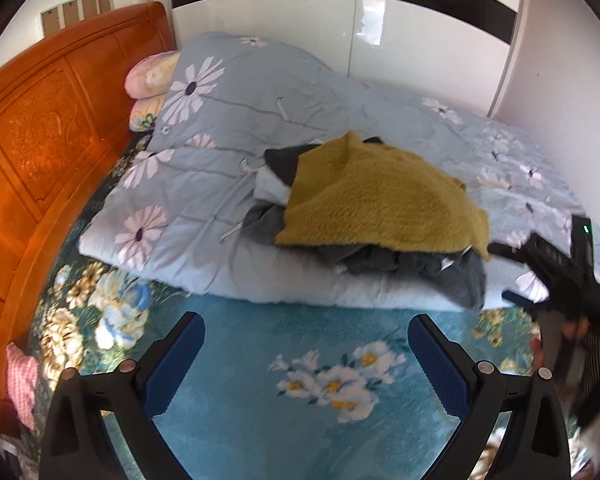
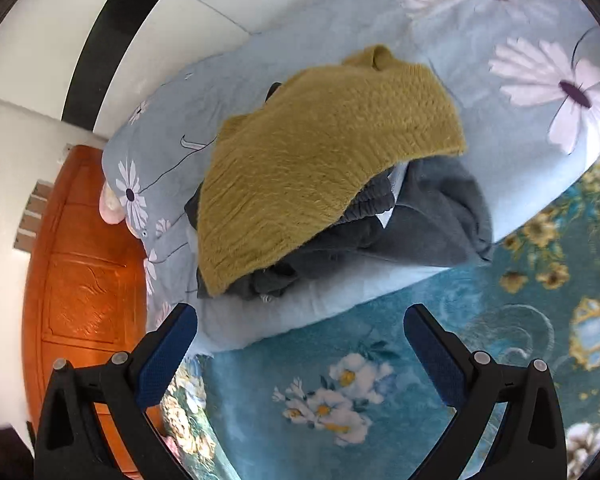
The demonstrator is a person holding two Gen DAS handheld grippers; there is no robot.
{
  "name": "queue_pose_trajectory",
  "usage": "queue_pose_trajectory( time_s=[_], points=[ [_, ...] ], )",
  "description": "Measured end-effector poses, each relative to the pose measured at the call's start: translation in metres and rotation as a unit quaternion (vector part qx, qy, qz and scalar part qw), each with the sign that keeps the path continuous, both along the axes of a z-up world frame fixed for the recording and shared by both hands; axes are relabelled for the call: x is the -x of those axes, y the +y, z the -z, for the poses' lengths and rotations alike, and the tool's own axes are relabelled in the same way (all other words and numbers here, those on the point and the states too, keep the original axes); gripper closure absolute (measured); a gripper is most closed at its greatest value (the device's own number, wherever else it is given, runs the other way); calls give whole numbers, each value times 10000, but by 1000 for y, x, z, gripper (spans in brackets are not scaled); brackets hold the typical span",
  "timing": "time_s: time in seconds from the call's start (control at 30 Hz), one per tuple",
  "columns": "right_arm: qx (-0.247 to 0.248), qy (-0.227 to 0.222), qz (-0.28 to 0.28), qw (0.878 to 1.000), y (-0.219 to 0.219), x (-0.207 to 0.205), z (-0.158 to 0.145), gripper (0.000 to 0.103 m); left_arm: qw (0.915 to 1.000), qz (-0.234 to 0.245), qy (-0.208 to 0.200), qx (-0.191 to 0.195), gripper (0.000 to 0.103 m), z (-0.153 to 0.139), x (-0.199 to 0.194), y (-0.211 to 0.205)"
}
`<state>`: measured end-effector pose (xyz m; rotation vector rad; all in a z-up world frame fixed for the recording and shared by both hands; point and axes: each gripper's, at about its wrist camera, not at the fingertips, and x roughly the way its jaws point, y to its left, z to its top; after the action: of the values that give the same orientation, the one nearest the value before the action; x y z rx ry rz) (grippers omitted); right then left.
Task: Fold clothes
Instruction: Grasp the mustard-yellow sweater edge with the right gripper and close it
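Clothes pile sits on folded blue quilt (image 1: pixel 204 184) on the bed, near its front edge. Mustard sweater (image 2: pixel 320 160) on top, draped loosely over grey garments (image 2: pixel 432 216); a dark piece pokes out behind, kind unclear from here. Left gripper (image 1: pixel 306 360) hangs over teal floral blanket (image 1: pixel 260 340), jaws wide, nothing held. Right gripper (image 2: pixel 300 352) likewise spread and empty, nearer the pile, sweater's low hem just ahead. Right tool also shows blurred at the edge of the left view. Step looks like first pick: take the sweater alone. Best to pinch the hem corner clear of the grey layer beneath, lift it free, then spread it flat on the open blanket before any fold.
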<state>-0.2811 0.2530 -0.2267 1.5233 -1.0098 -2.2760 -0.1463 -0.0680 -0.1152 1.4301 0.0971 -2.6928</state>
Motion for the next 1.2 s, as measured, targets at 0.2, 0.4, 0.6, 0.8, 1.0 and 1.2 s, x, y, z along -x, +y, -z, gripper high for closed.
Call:
queue_pose_trajectory(
  time_s=[0.2, 0.4, 0.6, 0.8, 1.0, 1.2],
  points=[
    [1255, 79, 856, 9884, 17, 37, 32, 0, 9995, -225, -136, 183, 0, 20, -18, -25],
    [2082, -337, 2057, 9556, 47, 39, 73, 18, 9978, -499, -420, -106, 0, 35, -19, -44],
    [2261, -400, 2665, 9361, 71, 46, 104, 31, 9967, -570, -582, -68, 0, 51, -6, -50],
    [2840, 233, 2513, 9250, 80, 58, 116, 33, 9943, -599, -860, -202, 0, 75, 2, -46],
    [3168, 432, 2469, 9148, 96, 70, 129, 44, 9930, -295, -1142, -59, 0, 92, 0, -31],
    [3719, 1157, 2271, 8926, 93, 76, 124, 56, 9893, -180, -1446, 72, 0, 106, -16, -27]
  ],
)
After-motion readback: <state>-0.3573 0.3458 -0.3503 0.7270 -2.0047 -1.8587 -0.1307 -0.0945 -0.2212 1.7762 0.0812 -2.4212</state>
